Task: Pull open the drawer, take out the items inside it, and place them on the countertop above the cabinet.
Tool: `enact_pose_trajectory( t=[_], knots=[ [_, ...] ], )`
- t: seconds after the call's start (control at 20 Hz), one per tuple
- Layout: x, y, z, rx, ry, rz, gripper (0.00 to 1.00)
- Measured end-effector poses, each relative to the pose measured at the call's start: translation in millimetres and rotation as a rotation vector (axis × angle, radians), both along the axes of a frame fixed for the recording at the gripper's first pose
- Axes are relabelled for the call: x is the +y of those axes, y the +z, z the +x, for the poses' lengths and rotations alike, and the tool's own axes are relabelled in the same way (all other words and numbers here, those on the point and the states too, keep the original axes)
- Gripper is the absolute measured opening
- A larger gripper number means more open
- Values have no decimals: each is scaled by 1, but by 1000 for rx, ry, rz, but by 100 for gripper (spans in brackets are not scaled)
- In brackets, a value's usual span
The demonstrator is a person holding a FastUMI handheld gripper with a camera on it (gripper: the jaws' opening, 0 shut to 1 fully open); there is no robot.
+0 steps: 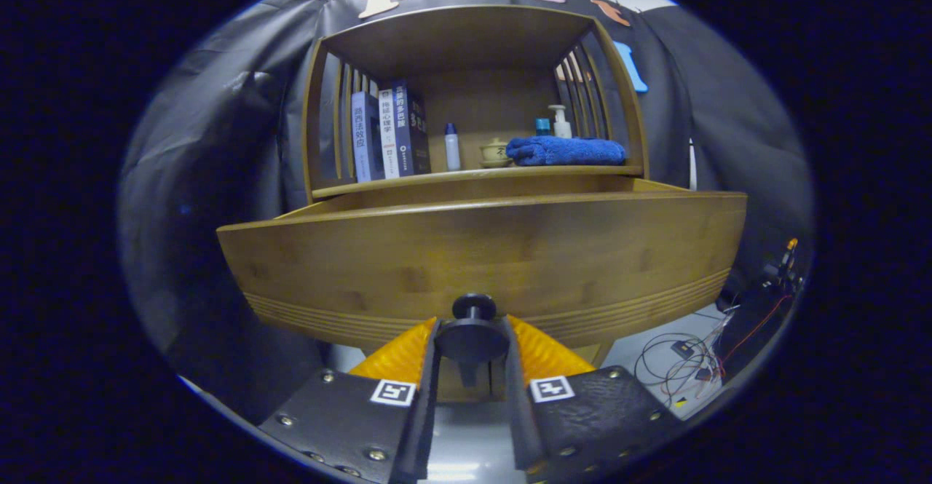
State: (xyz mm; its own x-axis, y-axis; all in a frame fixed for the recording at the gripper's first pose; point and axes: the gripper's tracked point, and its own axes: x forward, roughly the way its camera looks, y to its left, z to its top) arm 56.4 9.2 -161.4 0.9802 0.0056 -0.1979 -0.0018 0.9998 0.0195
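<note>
Claw (472,346) closed on the dark round knob (473,327) of the drawer (480,258), one finger pressing each side of the knob's disc. The knob sits low on the drawer front, at its middle, on a short stem. The drawer front is a wide panel of honey-coloured bamboo with visible jointed strips and a band of fine horizontal grooves along its lower edge. The drawer stands pulled out from the cabinet (473,54); its side walls run back to the cabinet body, and its inside is hidden behind the front panel.

Above the drawer, the bench (466,176), the shelf-like top of the cabinet, carries a row of objects under a slatted bamboo hood: upright books (386,138) at the left end, a small white bottle (452,147) near the middle, a low ceramic cup (495,153) beside it, and a folded blue towel (566,151) toward the right end. A pump bottle (560,121) stands behind the towel. Loose cables (681,360) lie on the floor to the right of the cabinet.
</note>
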Motion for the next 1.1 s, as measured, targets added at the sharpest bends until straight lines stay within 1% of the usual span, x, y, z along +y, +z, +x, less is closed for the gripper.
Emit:
enact_pose_trajectory(
  t=[0.15,0.25,0.35,0.5,0.6,0.7,0.8,0.85,1.1],
  knots=[
    [-5,21,-11,-18,-25,-2,80],
    [-4,40,-19,-27,-20,-4,99],
    [-4,62,-25,-32,-17,10,100],
    [-10,100,-27,-42,-38,-4,99],
    [-6,134,-24,-68,-17,-10,99],
    [-12,166,-10,-68,-35,-56,99],
    [-13,196,10,-69,-28,-107,99],
    [-13,204,20,-48,-27,-131,99],
    [0,218,67,74,5,-198,99]
  ],
)
